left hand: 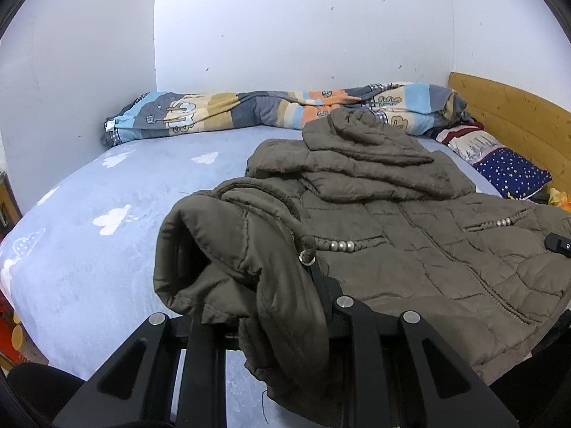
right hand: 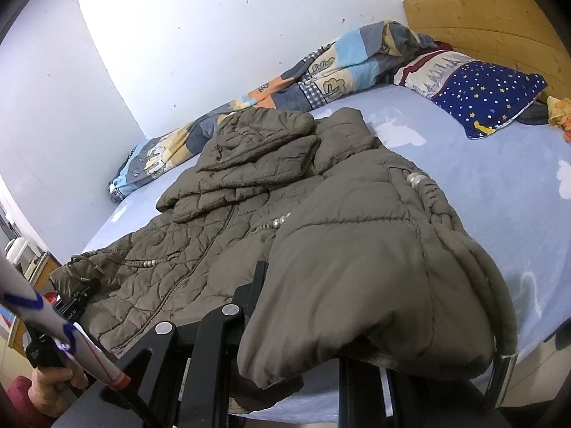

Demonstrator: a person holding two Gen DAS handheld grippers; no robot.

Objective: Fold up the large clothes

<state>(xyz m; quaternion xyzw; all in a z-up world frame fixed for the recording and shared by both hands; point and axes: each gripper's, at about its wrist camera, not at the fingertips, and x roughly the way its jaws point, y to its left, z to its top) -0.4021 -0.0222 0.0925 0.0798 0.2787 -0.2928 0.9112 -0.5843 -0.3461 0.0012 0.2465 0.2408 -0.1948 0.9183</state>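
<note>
No words or numbers can be read here. The left gripper (right hand: 76,303) has tiny white letters on its black side. They are too small and blurry to read.

A light blue sheet (left hand: 89,249) with white clouds covered the bed; a patterned quilt (left hand: 249,110) lay rolled along the far wall; a starry pillow (right hand: 489,96) rested near the wooden headboard (right hand: 481,18).

White walls (left hand: 285,35), wooden headboard (left hand: 510,114), blue-sheeted bed (left hand: 89,249)
</note>
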